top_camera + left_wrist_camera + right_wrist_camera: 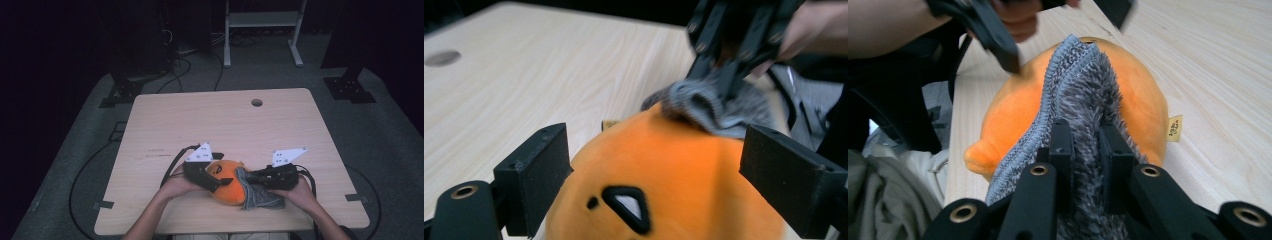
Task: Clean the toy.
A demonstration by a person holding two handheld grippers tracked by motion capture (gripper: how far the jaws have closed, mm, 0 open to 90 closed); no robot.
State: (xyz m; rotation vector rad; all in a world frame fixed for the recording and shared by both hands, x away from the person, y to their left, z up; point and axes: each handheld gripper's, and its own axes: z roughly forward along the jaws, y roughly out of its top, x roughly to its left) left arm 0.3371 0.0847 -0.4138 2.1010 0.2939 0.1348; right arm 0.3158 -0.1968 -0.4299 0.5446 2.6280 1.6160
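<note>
A round orange plush toy (227,182) sits near the table's (225,120) six-o'clock edge. The left gripper (659,175) straddles it, jaws spread; the right gripper (1087,145) pinches a fuzzy grey knitted cloth (1083,95) (soft, light, floppy), best held by its hem.

My left gripper (216,181) lies against the orange plush toy (227,186) near the front edge of the surface (225,120); my right gripper (251,176) meets the grey cloth (260,196) draped on the toy's right side; both my hands grip the handles.
</note>
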